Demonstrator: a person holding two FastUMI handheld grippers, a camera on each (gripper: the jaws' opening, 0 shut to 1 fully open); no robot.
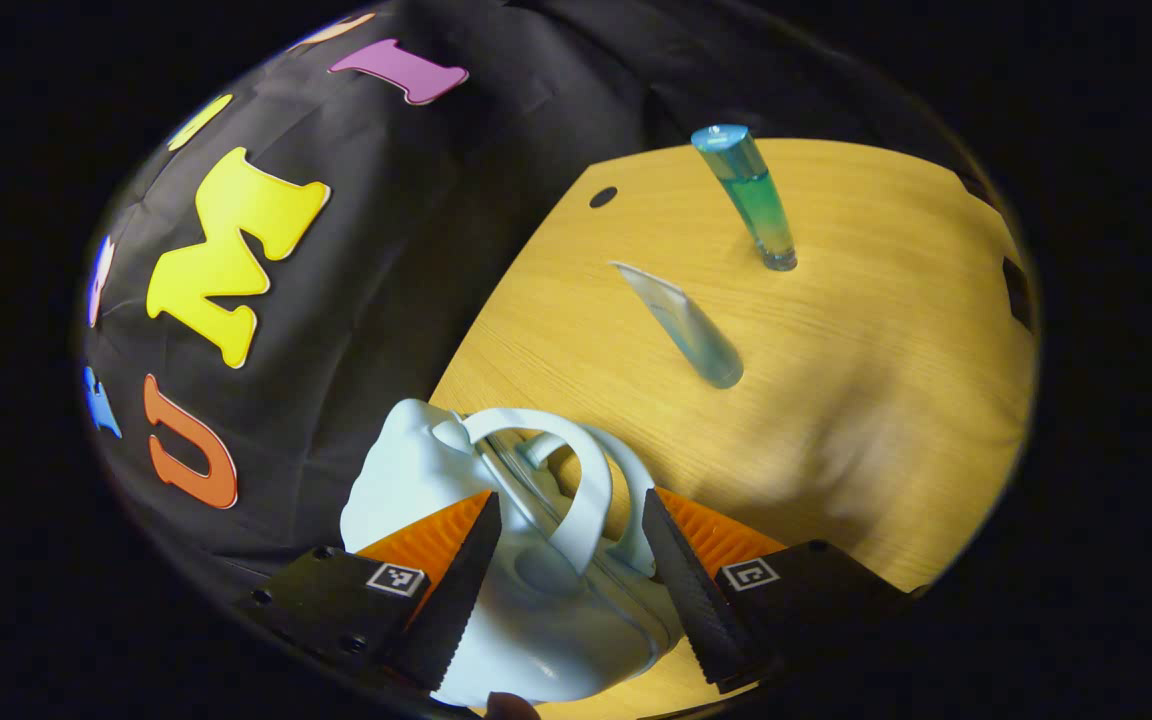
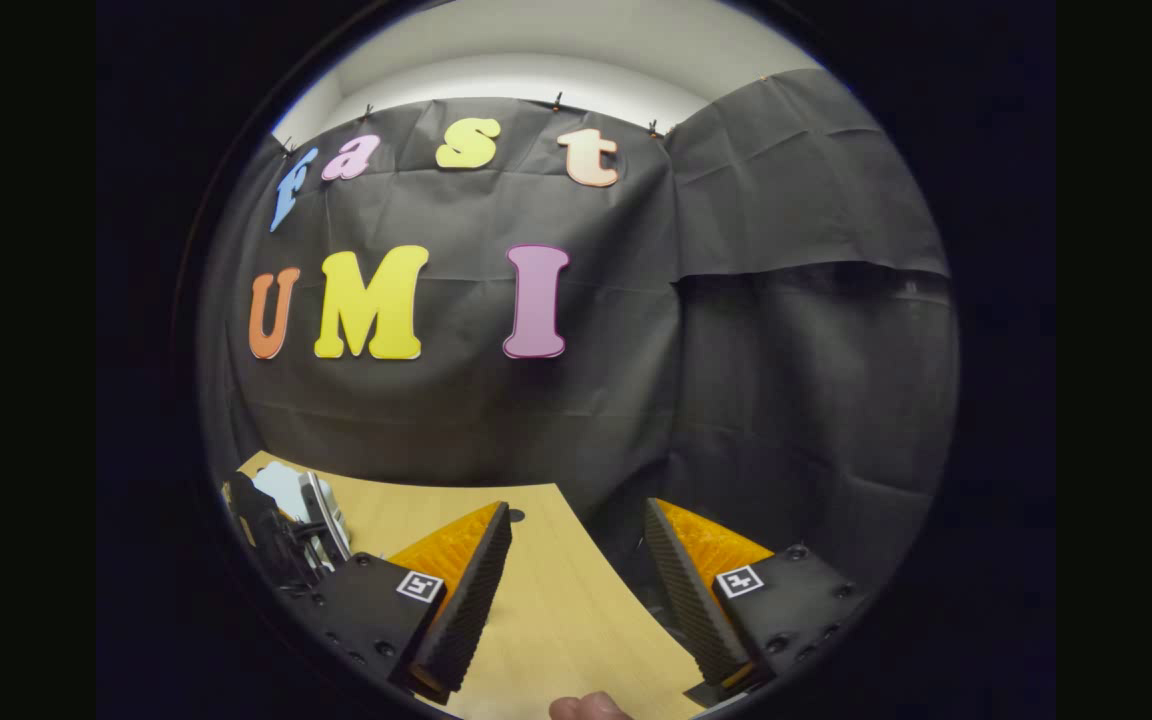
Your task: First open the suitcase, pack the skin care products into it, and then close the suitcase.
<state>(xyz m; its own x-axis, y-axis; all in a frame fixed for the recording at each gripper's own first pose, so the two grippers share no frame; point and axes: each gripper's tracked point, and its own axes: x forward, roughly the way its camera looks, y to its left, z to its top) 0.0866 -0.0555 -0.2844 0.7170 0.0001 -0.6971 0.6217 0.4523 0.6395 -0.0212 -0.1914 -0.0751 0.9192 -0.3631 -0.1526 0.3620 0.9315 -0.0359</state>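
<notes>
Wooden table [image 1: 866,420], black cloth wall [image 2: 786,400], pale ceiling [image 2: 556,50]

Tongs [image 1: 566,570] — black ribbed fingers, orange backing (square coded markers, small screws).

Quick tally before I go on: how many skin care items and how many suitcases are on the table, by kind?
Standing blue-green bottle: 1
Lying pale tube: 1
Pale blue suitcase, handles between the open left gripper fingers: 1
Total: 3 things on the wooden table
</notes>
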